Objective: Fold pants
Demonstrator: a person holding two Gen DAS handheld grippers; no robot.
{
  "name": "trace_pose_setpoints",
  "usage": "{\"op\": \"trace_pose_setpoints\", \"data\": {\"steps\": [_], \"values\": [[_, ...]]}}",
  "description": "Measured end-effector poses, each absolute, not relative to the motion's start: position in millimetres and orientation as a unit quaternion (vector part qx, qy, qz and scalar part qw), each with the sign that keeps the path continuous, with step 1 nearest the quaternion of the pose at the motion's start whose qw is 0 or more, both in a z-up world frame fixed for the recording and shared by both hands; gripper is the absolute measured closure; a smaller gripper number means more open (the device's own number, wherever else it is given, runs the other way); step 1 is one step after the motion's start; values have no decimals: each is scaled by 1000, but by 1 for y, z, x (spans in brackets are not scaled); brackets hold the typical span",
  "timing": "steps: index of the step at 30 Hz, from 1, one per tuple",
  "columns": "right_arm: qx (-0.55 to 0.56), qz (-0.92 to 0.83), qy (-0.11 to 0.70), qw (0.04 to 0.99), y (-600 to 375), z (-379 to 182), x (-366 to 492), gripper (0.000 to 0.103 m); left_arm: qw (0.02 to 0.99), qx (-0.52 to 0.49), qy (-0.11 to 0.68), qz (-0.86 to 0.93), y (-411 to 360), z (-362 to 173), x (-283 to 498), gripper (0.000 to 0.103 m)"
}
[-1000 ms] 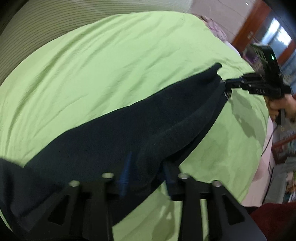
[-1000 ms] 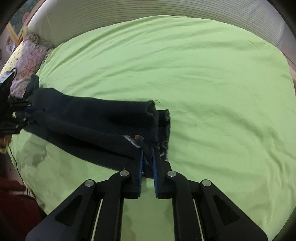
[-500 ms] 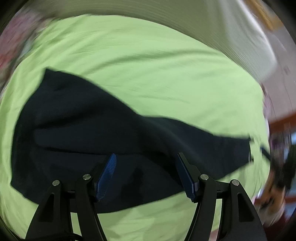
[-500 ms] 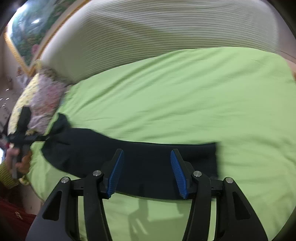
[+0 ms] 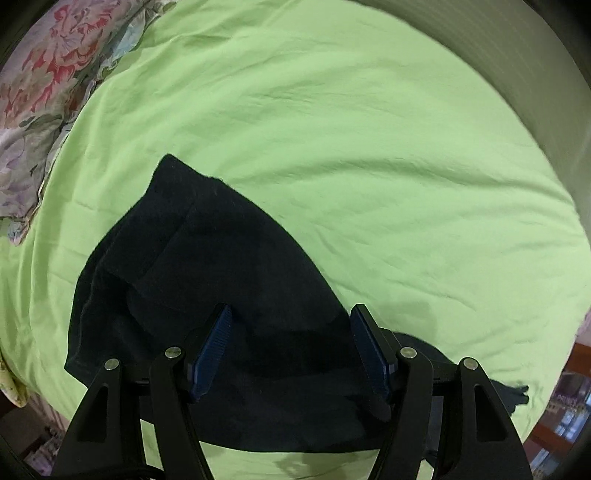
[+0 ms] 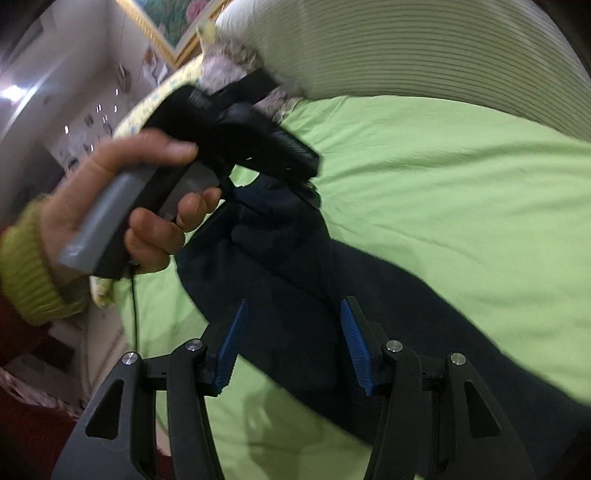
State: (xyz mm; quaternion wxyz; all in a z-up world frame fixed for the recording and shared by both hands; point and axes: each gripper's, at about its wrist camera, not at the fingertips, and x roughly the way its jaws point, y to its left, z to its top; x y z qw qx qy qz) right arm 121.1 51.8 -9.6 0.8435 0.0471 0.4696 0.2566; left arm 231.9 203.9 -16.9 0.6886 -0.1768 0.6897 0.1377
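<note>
The dark navy fabric pants [image 5: 207, 280] lie flat on the bed covered by a light green wrinkled sheet [image 5: 369, 147], near the bed's front edge, with one layer folded over another so that a lapped edge runs across the cloth.

In the left wrist view, the left gripper [image 5: 291, 350] hangs over the pants with its blue-padded fingers [image 5: 212, 347] spread wide and nothing between them. A floral patterned pillow [image 5: 40, 85] sits at the bed's far left corner.

In the right wrist view, the right gripper [image 6: 293, 339] hovers over the same dark cloth, its blue-padded fingers [image 6: 354, 347] also spread wide and holding nothing. Ahead of it, the person's left hand [image 6: 136, 206], in a yellow-green knitted cuff [image 6: 26, 269], grips the grey handle of the other black gripper body [image 6: 236, 136], which is just above the pants near the bed's left edge. A ribbed white headboard [image 6: 424, 48] rises behind the bed, and a gold-framed painting [image 6: 173, 22] hangs on the wall beyond.
</note>
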Motion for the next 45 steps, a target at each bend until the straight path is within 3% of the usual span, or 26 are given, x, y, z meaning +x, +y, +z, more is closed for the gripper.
{"op": "trace_pose_setpoints", "data": {"steps": [9,14,16,17,18,22,29,35,40,45], "values": [[-21,261,524,811,82,-58,175,51,670,-201,697,160,212,-38,273,35],[-11,267,530,805,83,-68,183,71,663,-200,705,154,211,-54,290,36],[-18,263,533,804,84,-72,185,89,671,-185,702,152,212,-58,294,53],[-22,261,532,805,83,-72,185,89,675,-170,703,143,204,-57,295,82],[-20,264,530,806,82,-71,184,91,675,-165,706,133,203,-60,296,95],[-20,271,519,811,80,-63,177,94,707,-158,681,105,203,-49,290,98],[-33,290,501,814,76,-35,165,97,757,-237,606,60,227,-5,244,99],[-49,337,486,805,80,-10,147,98,796,-286,533,40,252,29,155,99],[-83,364,494,786,95,-5,135,98,809,-320,492,31,281,31,104,99],[-94,365,516,769,110,-23,132,98,796,-365,482,33,311,-1,75,99]]}}
